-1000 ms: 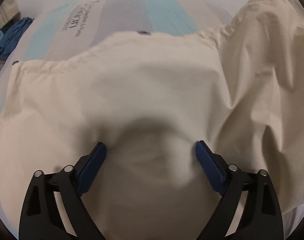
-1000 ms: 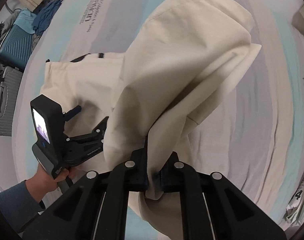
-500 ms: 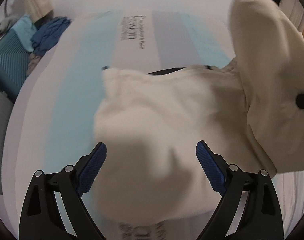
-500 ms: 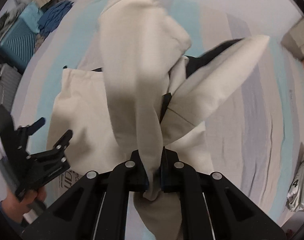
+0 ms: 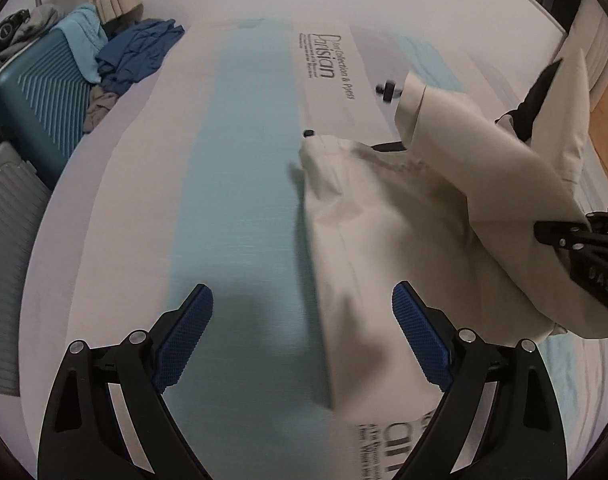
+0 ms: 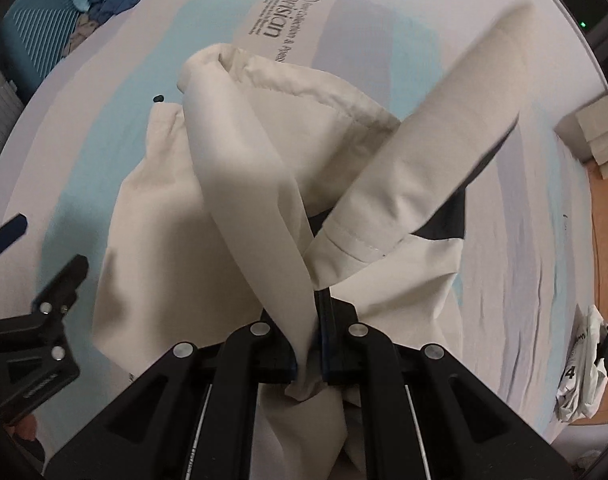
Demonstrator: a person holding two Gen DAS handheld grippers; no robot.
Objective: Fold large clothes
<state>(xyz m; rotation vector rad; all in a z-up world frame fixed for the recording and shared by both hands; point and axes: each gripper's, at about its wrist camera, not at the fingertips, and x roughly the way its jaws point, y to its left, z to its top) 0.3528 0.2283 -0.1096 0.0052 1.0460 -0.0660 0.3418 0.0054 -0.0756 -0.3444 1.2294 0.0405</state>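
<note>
- While the bedsheet [image 5: 240, 184], white with pale blue and grey stripes and black printed lettering, fills most of both views, the cream garment [image 5: 387, 216] lies on it right of centre in the left wrist view and across the middle of the right wrist view [image 6: 152, 232].
- Part of that garment is lifted off the sheet: one cream fold rises from lower centre toward the upper middle of the right wrist view, and a hemmed, sleeve-like part with a dark lining stretches toward the upper right.
- At the upper left of the left wrist view stands a teal suitcase [image 5: 36, 96], with a heap of blue clothes [image 5: 136, 54] beside it.
- Low in the right wrist view, the right gripper [image 6: 308, 344] is clenched on a bunch of the cream cloth, its jaws pressed together.
- Along the bottom of the left wrist view, the left gripper [image 5: 302, 332] is spread wide and grasps nothing; its right blue pad overlaps the garment's edge, its left pad is over bare sheet.
- Small black toggles [image 5: 387, 90] sit at the garment's far edge.
</note>
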